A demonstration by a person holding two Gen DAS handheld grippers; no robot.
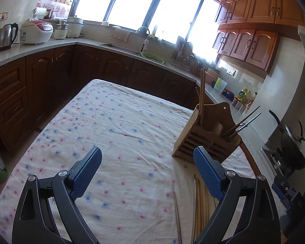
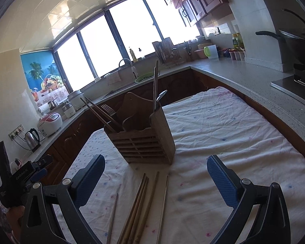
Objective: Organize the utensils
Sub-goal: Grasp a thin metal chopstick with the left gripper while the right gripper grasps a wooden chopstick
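In front of the wooden holder, loose chopsticks lie on the tabletop; the right gripper hovers wide above them, the left gripper also wide and empty; better pinch one pair near its middle

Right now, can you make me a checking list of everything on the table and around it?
Surface: table under a wrinkled dotted cloth.
Job's things: wooden utensil holder standing upright, with chopsticks, a fork and a spoon in it; loose chopsticks lying on the cloth in front.
Clutter: nothing seen on the cloth.
Grippers: left gripper open, empty; right gripper open, empty, above the loose chopsticks.
Cables: kettle cord plugged into the wall.
Surroundings: sink, rice cooker, wok on the stove, cabinets.
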